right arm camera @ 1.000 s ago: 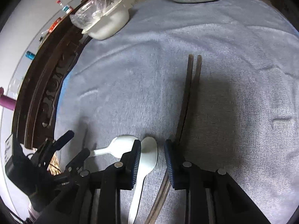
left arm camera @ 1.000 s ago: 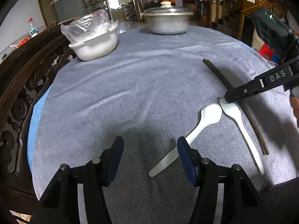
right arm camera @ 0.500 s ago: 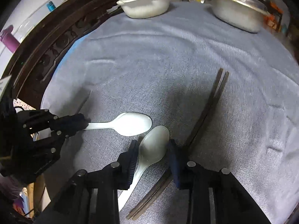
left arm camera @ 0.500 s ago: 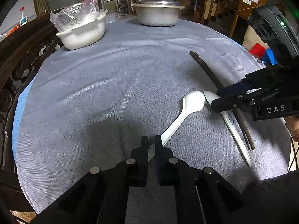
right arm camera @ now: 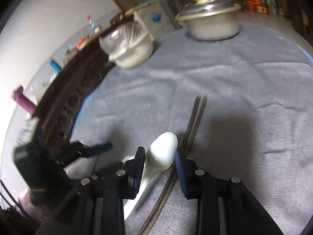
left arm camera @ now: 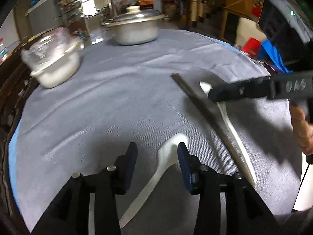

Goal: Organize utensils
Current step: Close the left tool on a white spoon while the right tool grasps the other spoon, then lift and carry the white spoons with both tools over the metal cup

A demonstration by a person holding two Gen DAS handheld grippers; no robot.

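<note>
We are working at a counter [left arm camera: 109, 101] draped in a grey-blue cloth, holding a gripper in each hand. Our left gripper [left arm camera: 156, 156] is hovering low over one white spoon [left arm camera: 166, 156], and its jaws are opening — the spoon's bowl is lying between the blue pads [left arm camera: 130, 160], close to the right one, with the handle running back under the gripper toward us. We are not seeing either pad pressing on it.

Our right gripper [right arm camera: 159, 161] is closing its jaws around the bowl of a second white spoon [right arm camera: 161, 157], gripping it by both sides; the bowl is sitting up off the cloth (its handle slopes down and back beneath the gripper). In the left wrist view the same spoon is angling across the cloth just beside the dark chopsticks [left arm camera: 203, 107], which are lying together on the counter, touching or nearly touching along their length.

At the far side of the counter a lidded metal pot [left arm camera: 136, 29] is standing, and — well apart to its left — a white bowl [left arm camera: 56, 70] covered in clear plastic.
</note>
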